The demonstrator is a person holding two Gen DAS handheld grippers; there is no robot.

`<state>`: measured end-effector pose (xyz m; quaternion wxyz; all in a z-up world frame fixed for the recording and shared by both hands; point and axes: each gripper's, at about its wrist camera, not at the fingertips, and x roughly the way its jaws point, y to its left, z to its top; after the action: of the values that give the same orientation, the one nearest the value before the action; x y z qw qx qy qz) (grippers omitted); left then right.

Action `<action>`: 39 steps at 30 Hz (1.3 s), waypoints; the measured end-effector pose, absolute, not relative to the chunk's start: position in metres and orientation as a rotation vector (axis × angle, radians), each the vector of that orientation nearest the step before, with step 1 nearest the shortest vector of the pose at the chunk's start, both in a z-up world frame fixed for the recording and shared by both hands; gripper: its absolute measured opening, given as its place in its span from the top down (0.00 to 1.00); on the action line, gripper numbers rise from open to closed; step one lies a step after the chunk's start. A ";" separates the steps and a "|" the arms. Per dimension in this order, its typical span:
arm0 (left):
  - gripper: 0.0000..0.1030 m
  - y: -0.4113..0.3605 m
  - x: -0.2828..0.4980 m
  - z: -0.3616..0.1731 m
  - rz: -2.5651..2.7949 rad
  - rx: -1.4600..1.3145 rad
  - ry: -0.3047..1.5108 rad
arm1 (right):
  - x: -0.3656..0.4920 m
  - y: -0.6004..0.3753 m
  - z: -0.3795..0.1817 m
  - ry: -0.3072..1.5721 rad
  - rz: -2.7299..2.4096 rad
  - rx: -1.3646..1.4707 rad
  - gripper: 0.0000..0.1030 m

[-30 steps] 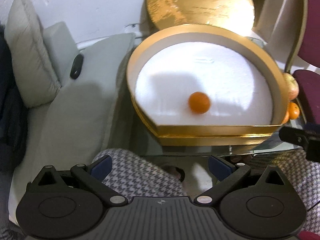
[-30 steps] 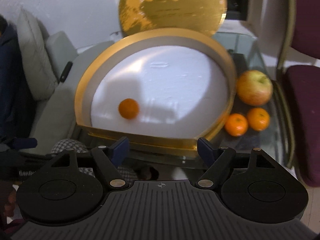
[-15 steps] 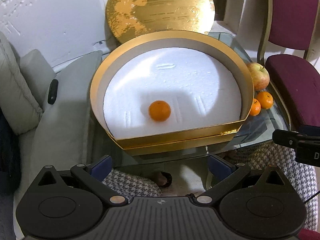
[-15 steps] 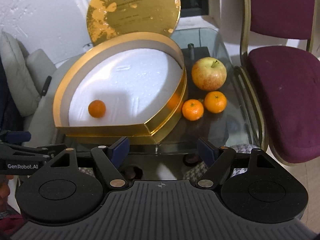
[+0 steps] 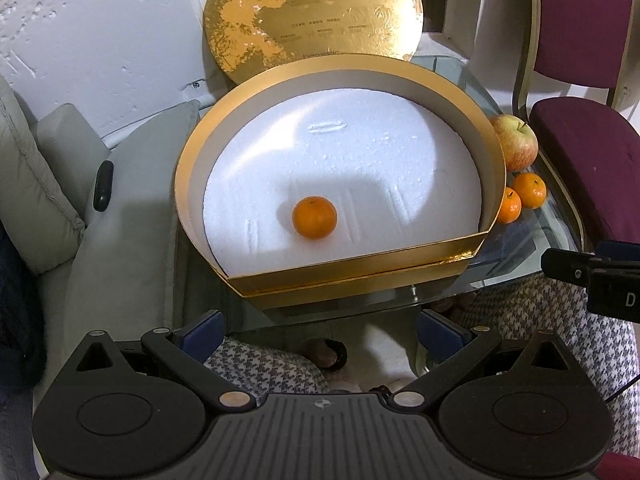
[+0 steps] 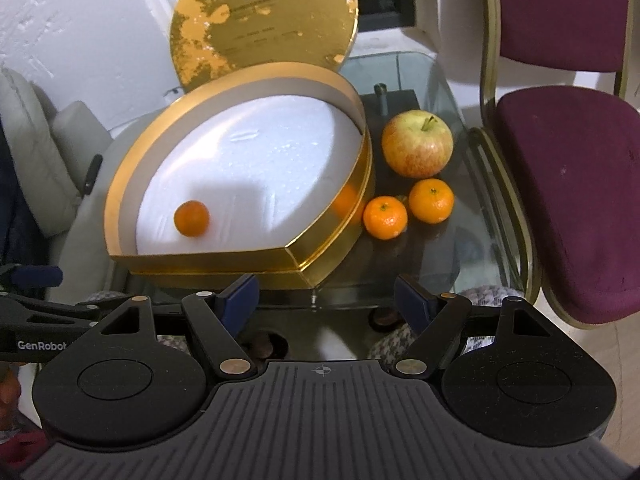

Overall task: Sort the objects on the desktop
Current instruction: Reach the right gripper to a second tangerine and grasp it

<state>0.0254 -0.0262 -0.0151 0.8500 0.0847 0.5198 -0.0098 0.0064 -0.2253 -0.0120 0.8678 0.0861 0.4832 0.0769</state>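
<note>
The left gripper (image 5: 320, 326) hangs with jaws spread and nothing between them, short of the glass table's (image 5: 532, 248) near edge; the right gripper (image 6: 326, 292) is likewise parted and empty-handed, just before the same edge. Against the view a second ago, both cameras have drawn back and swung sideways: the gold box (image 5: 360, 268) sits smaller and fuller in frame, and the fruit beside it has come into clear sight. One mandarin (image 5: 314, 217) rests alone on the box's white foam liner (image 5: 360, 152). Outside the box's right wall, two mandarins (image 6: 408, 206) lie side by side on the glass, the nearer one close against the wall, with an apple (image 6: 417, 143) just behind them. The box's gold lid (image 6: 264, 20) leans upright at the back. A maroon chair (image 6: 572, 184) crowds the table's right side; a grey sofa (image 5: 120, 208) flanks its left.
</note>
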 end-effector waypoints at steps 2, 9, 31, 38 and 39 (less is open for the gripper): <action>0.01 -0.026 0.026 -0.016 -0.020 0.178 1.098 | 0.006 -0.227 -0.013 1.010 0.153 0.186 0.23; 0.01 -0.025 0.029 -0.020 -0.017 0.176 1.111 | 0.010 -0.236 -0.022 1.009 0.110 0.222 0.23; 0.01 -0.015 0.053 -0.045 0.024 0.165 1.189 | 0.083 -0.278 -0.094 1.047 -0.073 0.556 0.47; 0.01 -0.014 0.058 -0.051 0.026 0.166 1.212 | 0.097 -0.291 -0.114 1.060 -0.139 0.690 0.48; 0.01 -0.013 0.058 -0.052 0.026 0.164 1.215 | 0.099 -0.291 -0.116 1.063 -0.145 0.702 0.49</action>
<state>0.0585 -0.0134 -0.0515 0.8179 0.0771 0.5700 0.0122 0.0989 -0.2914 -0.1162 0.8015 0.3272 0.4960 -0.0676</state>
